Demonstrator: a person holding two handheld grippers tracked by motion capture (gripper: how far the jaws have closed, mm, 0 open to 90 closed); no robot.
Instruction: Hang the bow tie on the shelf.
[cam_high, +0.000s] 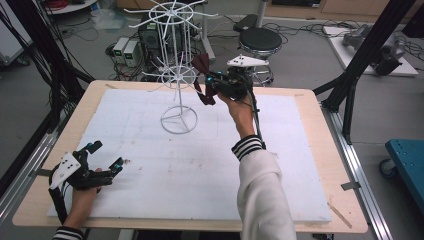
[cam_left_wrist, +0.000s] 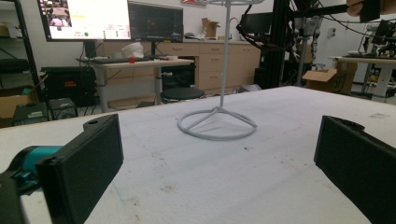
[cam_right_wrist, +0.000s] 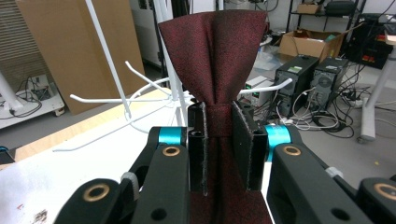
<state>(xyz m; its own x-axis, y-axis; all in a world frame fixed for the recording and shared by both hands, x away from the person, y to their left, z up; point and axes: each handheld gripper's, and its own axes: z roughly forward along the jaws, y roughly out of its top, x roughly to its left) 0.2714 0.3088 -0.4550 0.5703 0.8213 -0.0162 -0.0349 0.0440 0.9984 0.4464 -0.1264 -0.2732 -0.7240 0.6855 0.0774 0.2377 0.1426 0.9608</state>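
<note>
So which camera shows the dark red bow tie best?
The right gripper view: the dark red fabric bow tie is close up there, pinched at its knot by the right gripper. The high view shows it small, beside the white wire rack.

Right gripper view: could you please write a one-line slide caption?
Hand-held gripper pinches a dark red bow tie at its knot beside the white wire rack.

White wire hook stand (cam_high: 176, 75) stands mid-bench, its prongs jutting all round just beside the raised right claw (cam_high: 207, 82). White foam bench (cam_high: 165, 170) below the stand lies open.
</note>
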